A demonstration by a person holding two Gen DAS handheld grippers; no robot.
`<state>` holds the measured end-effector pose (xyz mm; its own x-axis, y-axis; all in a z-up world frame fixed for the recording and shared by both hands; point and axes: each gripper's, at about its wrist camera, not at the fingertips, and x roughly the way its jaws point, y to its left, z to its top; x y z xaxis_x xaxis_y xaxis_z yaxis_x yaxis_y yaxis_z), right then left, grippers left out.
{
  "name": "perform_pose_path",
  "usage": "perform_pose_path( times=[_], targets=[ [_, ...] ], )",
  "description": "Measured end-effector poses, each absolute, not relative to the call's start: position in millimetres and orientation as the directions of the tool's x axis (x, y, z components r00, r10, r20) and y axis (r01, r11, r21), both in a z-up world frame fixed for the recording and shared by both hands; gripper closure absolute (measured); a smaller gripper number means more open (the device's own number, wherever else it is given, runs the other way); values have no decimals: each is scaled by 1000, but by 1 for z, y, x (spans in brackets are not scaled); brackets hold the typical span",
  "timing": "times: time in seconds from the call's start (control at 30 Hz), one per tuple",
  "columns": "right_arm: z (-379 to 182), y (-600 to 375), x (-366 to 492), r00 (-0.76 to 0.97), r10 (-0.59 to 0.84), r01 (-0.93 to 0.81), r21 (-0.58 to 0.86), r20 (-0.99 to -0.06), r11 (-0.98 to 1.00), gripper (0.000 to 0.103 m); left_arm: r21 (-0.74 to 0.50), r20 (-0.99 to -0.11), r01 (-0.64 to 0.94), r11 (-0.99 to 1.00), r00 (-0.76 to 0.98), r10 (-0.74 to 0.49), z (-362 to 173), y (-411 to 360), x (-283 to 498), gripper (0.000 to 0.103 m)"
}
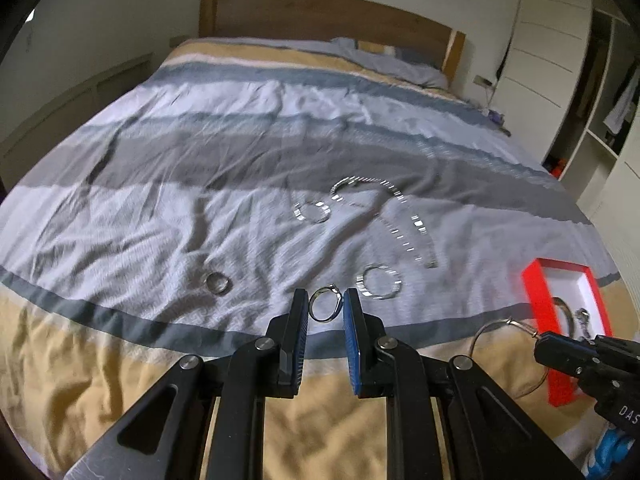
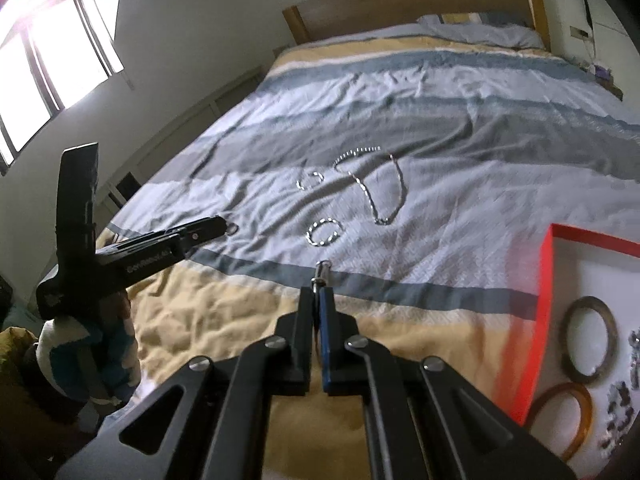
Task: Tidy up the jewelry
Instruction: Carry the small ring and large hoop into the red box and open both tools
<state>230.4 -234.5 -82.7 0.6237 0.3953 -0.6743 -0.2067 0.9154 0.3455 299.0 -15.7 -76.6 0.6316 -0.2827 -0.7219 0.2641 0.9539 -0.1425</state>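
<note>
Both pieces look lifted for transfer: the left hand-held gripper (image 1: 325,306) pinches a small silver ring (image 1: 326,305), the right hand-held gripper (image 2: 317,300) clamps a thin silver hoop (image 1: 505,354), so next each must reach the red white-lined box (image 2: 538,320).

bedspread (image 1: 200,152): grey, white, tan stripes | box (image 1: 540,300): red, white inside | headboard (image 1: 320,16): brown wood

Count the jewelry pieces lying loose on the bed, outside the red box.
4: a band ring on the left, a small hoop in the middle, a nearer hoop closer to the camera, and a chain to their right. Folds may hide others.
</note>
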Motion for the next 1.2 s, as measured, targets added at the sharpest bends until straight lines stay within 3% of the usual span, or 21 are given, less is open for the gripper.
perform_pose_path(
  times=[0.3,0.6,0.9,1.2],
  targets=[
    [-52,-263,188,680,377,-181,354,-629,917,100,-133,-690,359,924,636,-346,-40,-70,263,85],
    [-29,-340,154,756,256,-63,322,-603,945,100,-138,-681,499,856,580,-448,-29,-166,238,85],
    [-47,-433,162,756,114,92,278,-645,956,100,-141,-717,616,775,476,-509,-56,-273,239,85],
    [-86,-476,202,731,110,133,298,-674,945,100,-96,-766,630,770,447,-462,-99,-333,269,85]
  ],
)
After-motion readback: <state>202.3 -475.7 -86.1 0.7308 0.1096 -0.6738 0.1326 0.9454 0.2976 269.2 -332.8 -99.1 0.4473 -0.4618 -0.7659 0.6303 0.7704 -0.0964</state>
